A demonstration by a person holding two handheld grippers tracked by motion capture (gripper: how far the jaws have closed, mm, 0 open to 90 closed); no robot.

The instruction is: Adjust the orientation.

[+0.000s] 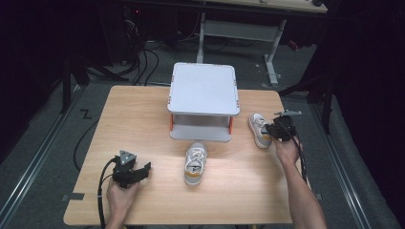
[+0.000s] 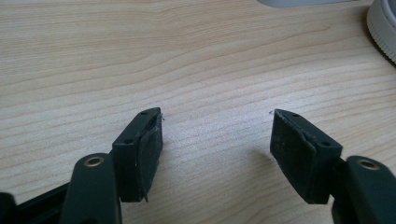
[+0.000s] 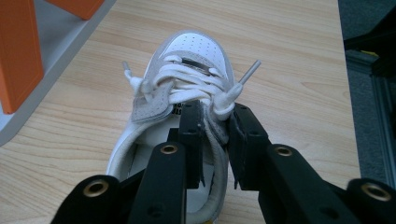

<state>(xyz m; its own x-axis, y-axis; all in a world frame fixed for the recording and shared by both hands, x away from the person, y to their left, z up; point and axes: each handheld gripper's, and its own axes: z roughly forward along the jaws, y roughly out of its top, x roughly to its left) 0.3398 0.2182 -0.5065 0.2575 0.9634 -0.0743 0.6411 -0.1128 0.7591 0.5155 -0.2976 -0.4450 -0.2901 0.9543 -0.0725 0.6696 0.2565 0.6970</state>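
Two white and grey sneakers lie on the wooden table (image 1: 143,109). One sneaker (image 1: 195,163) is in the middle, in front of the shelf, toe toward it. The other sneaker (image 1: 259,128) lies at the right. My right gripper (image 1: 273,130) is at its heel end. In the right gripper view my right gripper (image 3: 215,122) is shut on the side wall of this sneaker (image 3: 196,51) beside the laces, one jaw inside the opening, one outside. My left gripper (image 1: 142,170) rests low at the front left, open, and my left gripper (image 2: 217,126) has bare wood between its jaws.
A grey two-level shelf (image 1: 204,88) with orange posts (image 3: 18,51) stands at the back middle of the table. The middle sneaker's white sole edge (image 2: 384,28) shows beyond the left gripper. The table's right edge runs close to the right hand, with dark floor beyond.
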